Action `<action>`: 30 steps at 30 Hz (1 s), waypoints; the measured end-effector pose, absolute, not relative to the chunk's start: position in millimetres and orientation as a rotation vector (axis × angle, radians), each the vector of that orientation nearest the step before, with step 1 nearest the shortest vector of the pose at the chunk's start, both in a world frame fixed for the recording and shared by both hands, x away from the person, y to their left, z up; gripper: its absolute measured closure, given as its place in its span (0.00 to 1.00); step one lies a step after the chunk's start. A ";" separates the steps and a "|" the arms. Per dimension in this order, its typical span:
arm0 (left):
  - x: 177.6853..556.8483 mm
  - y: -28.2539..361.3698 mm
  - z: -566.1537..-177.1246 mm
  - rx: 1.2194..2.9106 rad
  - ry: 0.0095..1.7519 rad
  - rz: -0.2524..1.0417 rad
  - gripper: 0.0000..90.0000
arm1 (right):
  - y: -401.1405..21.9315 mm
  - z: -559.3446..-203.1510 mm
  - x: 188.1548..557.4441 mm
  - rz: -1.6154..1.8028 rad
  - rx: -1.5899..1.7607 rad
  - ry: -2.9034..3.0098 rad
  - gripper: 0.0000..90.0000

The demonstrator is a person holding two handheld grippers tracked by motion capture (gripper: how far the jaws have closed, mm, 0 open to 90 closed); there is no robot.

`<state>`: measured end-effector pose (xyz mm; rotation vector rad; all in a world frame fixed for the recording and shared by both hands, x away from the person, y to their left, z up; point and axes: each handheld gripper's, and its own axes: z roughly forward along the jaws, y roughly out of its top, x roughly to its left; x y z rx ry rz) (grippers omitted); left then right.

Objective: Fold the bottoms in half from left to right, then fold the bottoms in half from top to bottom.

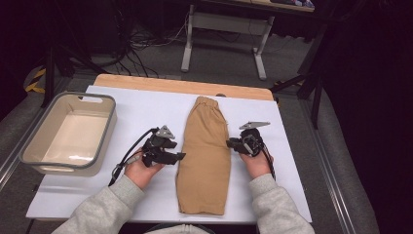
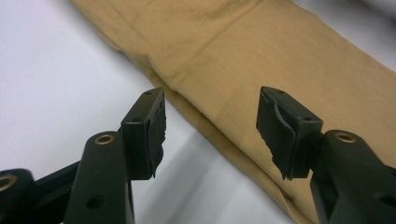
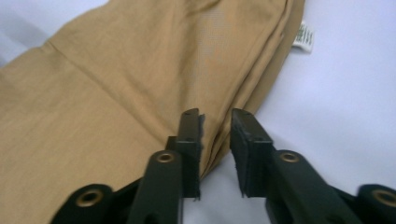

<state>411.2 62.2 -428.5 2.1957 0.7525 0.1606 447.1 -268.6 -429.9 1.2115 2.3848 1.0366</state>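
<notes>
The tan folded garment (image 1: 203,156) is laid lengthwise between both grippers, its edges within reach for a fold. The left gripper (image 1: 179,157) is held apart, empty; the right gripper (image 1: 229,143) is narrowly parted, straddling the hem without clamping.

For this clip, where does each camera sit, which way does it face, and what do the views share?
High view: above the person's side, looking forward and down on the table; grey sleeves, both hands, left gripper, right gripper.
Left gripper view: rides the left gripper, facing the tan shorts' folded edge; open jaws.
Right gripper view: rides the right gripper, jaws at the shorts' edge near a white label.
Shared: the shorts.
</notes>
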 end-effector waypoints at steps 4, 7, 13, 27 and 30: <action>405.6 62.5 -425.6 2.210 0.714 0.208 0.47 | -270.8 -423.0 447.9 1.047 1.165 2.364 0.59; 401.3 65.1 -423.3 2.218 0.683 0.215 0.44 | -272.9 -418.4 449.1 1.064 1.162 2.346 0.49; 393.3 73.6 -421.7 2.196 0.659 0.203 0.39 | -277.4 -412.6 453.2 1.113 1.171 2.324 0.28; 380.3 93.0 -421.8 2.144 0.701 0.198 0.28 | -272.4 -403.6 481.2 1.083 1.128 2.390 0.18; 376.6 96.4 -422.4 2.141 0.716 0.204 0.28 | -271.1 -404.1 488.4 1.070 1.134 2.386 0.21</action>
